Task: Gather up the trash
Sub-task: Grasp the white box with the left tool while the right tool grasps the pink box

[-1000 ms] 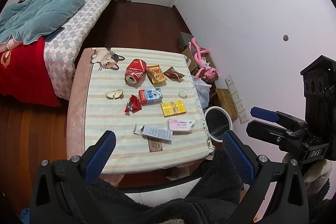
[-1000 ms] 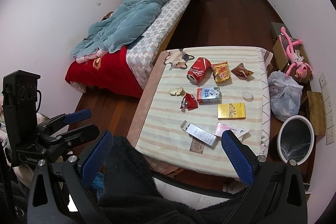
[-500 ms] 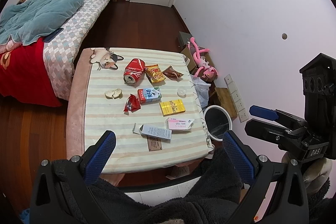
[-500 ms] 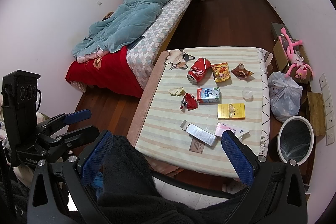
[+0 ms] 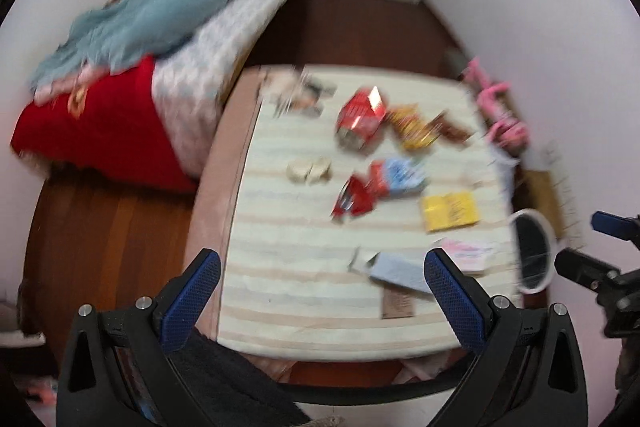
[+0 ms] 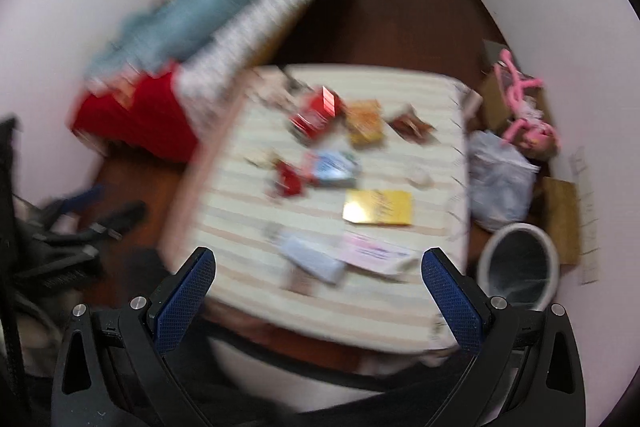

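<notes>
Roughly, surroundings: bed (image 5: 168, 59) with teal quilt left of the striped table (image 5: 288, 267); pink plush toy (image 6: 524, 107) and plastic bag (image 6: 500, 183) on the right.
Trash: crushed red can (image 5: 360, 119), crinkled wrappers, yellow flat box (image 6: 378, 207), pale cartons on the tabletop, blurred.
Bin: round white-rimmed basket (image 6: 520, 263) on the floor beside the table's right edge.
Left gripper (image 5: 320, 297): jaws wide, empty, above the near edge.
Right gripper (image 6: 318, 295): jaws wide, empty.
</notes>
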### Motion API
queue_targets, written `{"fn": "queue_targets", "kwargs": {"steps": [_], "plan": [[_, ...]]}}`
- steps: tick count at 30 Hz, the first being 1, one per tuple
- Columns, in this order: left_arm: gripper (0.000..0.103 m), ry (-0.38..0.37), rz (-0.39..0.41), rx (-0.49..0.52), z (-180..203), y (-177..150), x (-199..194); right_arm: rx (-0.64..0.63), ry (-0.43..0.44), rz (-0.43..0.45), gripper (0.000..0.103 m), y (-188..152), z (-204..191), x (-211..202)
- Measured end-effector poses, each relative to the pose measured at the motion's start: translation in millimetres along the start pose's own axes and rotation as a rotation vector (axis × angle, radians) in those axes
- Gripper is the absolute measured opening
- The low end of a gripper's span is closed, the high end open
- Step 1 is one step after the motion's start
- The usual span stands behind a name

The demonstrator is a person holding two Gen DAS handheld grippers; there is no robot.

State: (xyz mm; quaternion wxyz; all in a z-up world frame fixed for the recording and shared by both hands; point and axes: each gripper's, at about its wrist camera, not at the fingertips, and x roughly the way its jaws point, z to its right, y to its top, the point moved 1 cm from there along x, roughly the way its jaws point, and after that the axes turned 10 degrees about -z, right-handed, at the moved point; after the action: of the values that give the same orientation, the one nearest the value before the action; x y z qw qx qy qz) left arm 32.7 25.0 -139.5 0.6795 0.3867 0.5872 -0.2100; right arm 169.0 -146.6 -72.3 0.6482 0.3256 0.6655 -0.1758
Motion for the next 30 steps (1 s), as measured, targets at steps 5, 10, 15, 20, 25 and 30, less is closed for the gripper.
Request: {"fn": "queue_targets", "kwargs": {"steps": [5, 10, 15, 20, 25, 30], "plan": [[0.103, 0.038, -0.189, -0.064, 1.4, -10.5, 87.1, -0.093, -0.111, -0.236, 0.103, 19.5, 22.6, 128.9], [0.103, 0.074, -0.321, -0.094, 11.3, -23.8, 140.0, -0.198, -0.186, -0.347, 0.099, 25.8, 31.2, 207.2], [0.103, 0.063, -0.384, -0.124, 11.5, -30.0, 160.1, -0.215, -0.076, -0.359, 0.101, 35.9, 33.2, 220.8], [0.103, 0.052, -0.394, -0.112, 18.1, -27.0, 157.0, -0.238, -0.046, -0.372, 0.09, 32.7, 37.2, 222.7], [0.103, 0.06, -0.387, -0.11, 21.1, -27.7, 160.2, -0.261, -0.036, -0.411, 0.085, 26.5, 44.2, 232.2], [0.103, 0.062, -0.4, -0.105, 36.6, -26.4, 161.4, -0.213, -0.074, -0.39, 0.075, 18.3, 52.1, 246.2]]}}
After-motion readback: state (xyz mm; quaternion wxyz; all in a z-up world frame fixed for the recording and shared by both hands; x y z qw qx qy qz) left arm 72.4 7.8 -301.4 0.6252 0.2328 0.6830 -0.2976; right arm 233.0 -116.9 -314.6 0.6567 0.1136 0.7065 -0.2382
